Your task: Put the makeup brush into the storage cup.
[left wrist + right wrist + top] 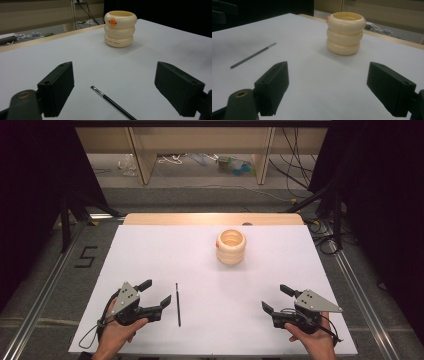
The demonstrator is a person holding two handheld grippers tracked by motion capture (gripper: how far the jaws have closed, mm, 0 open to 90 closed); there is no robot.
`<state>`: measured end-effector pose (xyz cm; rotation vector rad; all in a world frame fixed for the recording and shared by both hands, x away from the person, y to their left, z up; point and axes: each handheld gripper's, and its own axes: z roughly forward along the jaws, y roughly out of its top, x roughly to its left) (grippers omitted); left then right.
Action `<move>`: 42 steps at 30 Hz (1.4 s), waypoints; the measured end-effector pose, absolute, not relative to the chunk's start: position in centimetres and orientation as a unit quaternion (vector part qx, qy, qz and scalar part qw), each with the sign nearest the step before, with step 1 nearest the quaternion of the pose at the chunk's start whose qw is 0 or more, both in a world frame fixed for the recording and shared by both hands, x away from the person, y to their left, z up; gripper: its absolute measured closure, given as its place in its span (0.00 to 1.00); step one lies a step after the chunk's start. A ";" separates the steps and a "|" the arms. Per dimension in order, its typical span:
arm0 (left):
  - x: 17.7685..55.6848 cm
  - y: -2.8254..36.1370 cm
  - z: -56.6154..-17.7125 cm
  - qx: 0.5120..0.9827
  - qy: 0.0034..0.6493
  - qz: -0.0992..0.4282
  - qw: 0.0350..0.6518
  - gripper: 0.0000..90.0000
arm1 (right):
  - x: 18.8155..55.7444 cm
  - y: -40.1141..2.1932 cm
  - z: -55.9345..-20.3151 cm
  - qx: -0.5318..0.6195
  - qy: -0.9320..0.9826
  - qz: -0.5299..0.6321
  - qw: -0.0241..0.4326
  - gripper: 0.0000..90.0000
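Left gripper (157, 297), released and empty, sits just beside your thin black brush (177, 304) lying flat on the bench (150, 250); right gripper (276, 300) likewise released; cream ringed holder (231, 247) upright, well apart, mouth up, likely to receive it.

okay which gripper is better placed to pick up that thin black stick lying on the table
Left. The left gripper is open right beside the stick, while the right gripper sits well off on the other side.
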<state>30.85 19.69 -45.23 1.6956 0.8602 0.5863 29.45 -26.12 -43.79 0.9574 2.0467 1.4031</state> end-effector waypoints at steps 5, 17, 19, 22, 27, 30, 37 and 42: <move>30.8 19.4 -45.2 0.718 0.358 0.241 0.547 0.18 | 29.5 -26.1 -43.8 0.349 0.749 0.510 0.240 0.21; 31.0 18.4 -45.0 0.736 0.363 0.225 0.525 0.18 | 29.4 -26.1 -43.9 0.353 0.751 0.505 0.236 0.21; 31.2 18.2 -44.9 0.746 0.356 0.220 0.518 0.18 | 29.4 -26.1 -43.9 0.353 0.751 0.505 0.236 0.21; 31.5 17.7 -44.8 0.758 0.354 0.213 0.504 0.18 | 29.6 -25.9 -44.1 0.350 0.743 0.520 0.234 0.21; 32.1 17.2 -44.9 0.789 0.359 0.207 0.454 0.19 | 29.6 -25.8 -44.1 0.348 0.744 0.520 0.234 0.21; 32.8 17.1 -44.7 0.813 0.367 0.188 0.411 0.20 | 29.6 -25.8 -44.0 0.347 0.745 0.519 0.237 0.21; 33.6 16.6 -44.7 0.825 0.365 0.183 0.391 0.23 | 29.4 -25.9 -43.9 0.347 0.748 0.514 0.236 0.21; 34.0 16.0 -44.2 0.834 0.366 0.178 0.373 0.23 | 29.3 -25.8 -43.8 0.346 0.750 0.513 0.236 0.22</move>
